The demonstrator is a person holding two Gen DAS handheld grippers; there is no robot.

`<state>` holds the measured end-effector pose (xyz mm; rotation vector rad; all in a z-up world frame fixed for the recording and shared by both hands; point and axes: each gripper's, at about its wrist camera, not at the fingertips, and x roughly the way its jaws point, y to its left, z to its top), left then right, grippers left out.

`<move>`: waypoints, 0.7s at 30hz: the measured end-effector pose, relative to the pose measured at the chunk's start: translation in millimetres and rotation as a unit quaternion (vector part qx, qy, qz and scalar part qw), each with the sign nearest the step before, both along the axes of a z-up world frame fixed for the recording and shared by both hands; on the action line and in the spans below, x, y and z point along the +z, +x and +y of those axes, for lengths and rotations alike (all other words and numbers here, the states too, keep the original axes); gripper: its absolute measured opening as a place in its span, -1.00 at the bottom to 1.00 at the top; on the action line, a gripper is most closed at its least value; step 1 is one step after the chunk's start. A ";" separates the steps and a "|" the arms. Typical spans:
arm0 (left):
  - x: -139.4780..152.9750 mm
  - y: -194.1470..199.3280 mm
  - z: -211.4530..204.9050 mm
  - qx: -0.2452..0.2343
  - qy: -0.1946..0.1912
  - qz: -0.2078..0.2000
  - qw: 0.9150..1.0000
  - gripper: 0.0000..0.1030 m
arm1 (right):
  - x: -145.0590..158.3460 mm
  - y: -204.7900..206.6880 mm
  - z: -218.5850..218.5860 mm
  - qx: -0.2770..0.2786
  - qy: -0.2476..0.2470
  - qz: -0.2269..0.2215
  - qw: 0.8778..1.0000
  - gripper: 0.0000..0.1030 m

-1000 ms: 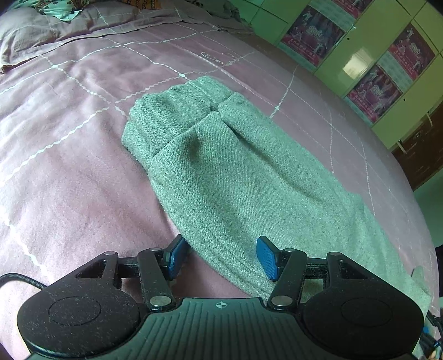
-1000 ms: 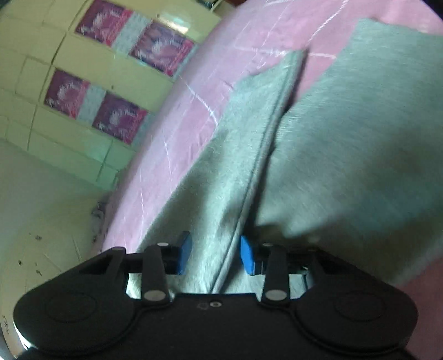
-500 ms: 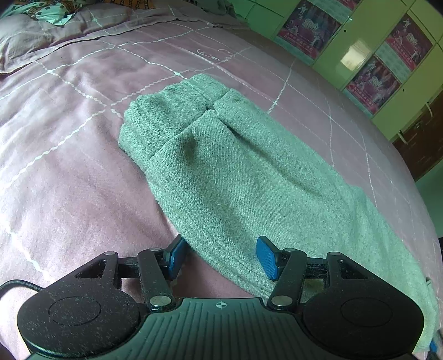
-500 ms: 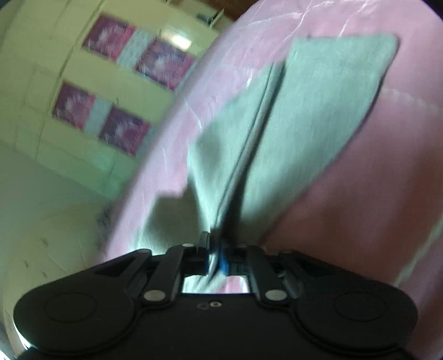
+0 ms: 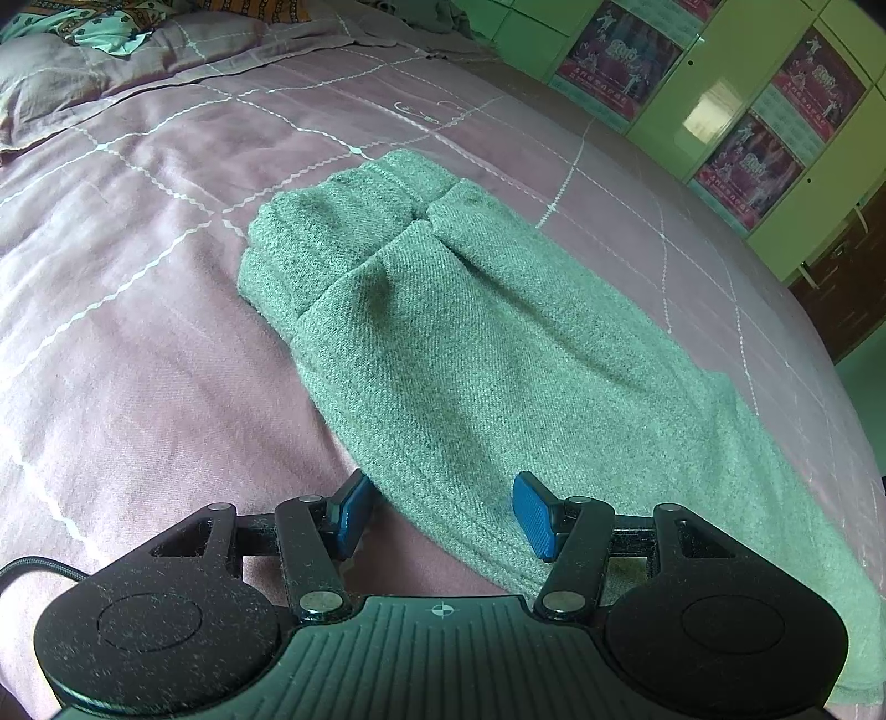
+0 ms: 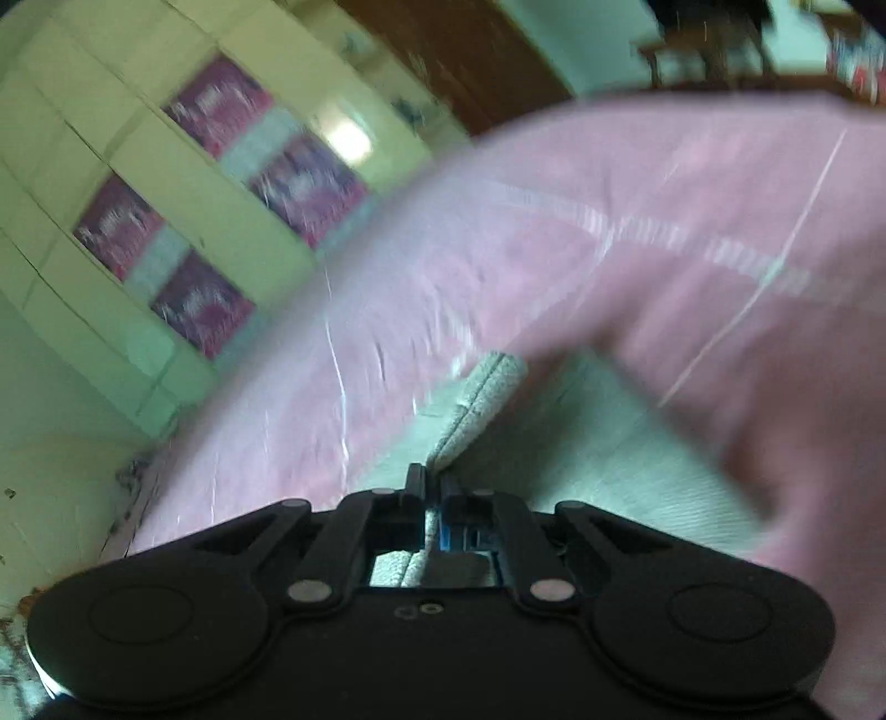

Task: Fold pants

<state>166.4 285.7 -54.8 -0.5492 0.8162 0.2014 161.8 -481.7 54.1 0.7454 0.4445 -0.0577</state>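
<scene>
Grey-green knit pants (image 5: 470, 343) lie on a pink bedspread (image 5: 127, 310), waistband at the far end and legs running to the lower right. My left gripper (image 5: 440, 515) is open, its blue pads on either side of the pants' near edge, just above the fabric. In the blurred right wrist view, my right gripper (image 6: 434, 487) is shut on the hem end of the pants (image 6: 476, 404) and holds it up off the bed.
A pillow and a patterned cloth (image 5: 83, 33) lie at the head of the bed. Green cupboards with posters (image 5: 764, 111) stand along the right; they also show in the right wrist view (image 6: 183, 221). The bed edge (image 6: 166, 498) drops to the floor.
My right gripper has closed on the pants' leg end and swung it quickly, so the view is blurred. My left gripper has stayed open over the pants' near edge.
</scene>
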 end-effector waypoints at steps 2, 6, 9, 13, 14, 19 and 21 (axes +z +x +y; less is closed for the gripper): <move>-0.6 -1.0 0.2 0.001 0.000 -0.002 1.000 0.11 | -3.1 -30.9 -4.2 -0.029 0.006 -0.010 0.999 -0.94; 0.3 -2.5 0.1 0.000 -0.002 -0.003 1.000 0.11 | -45.5 -41.3 -13.7 -0.055 0.042 0.061 0.996 -0.93; 0.7 -3.3 -0.5 0.001 -0.002 -0.004 1.000 0.11 | -43.0 -36.1 -12.1 -0.066 0.043 0.042 0.996 -0.93; 0.0 -4.0 -0.6 0.001 -0.002 -0.007 1.000 0.11 | -39.5 -31.6 -6.9 -0.083 0.020 0.044 0.995 -0.94; 0.0 -4.0 -0.5 0.000 -0.003 -0.007 1.000 0.11 | -44.4 -38.6 -9.4 -0.089 0.018 0.055 0.994 -0.94; -0.5 -4.5 0.9 -0.003 -0.005 -0.009 1.000 0.11 | -51.4 -43.0 -12.3 -0.084 0.039 0.050 0.995 -0.60; -0.8 -4.9 1.0 -0.004 -0.006 -0.011 1.000 0.11 | -55.6 -36.6 -19.0 -0.076 0.067 0.048 0.994 -0.61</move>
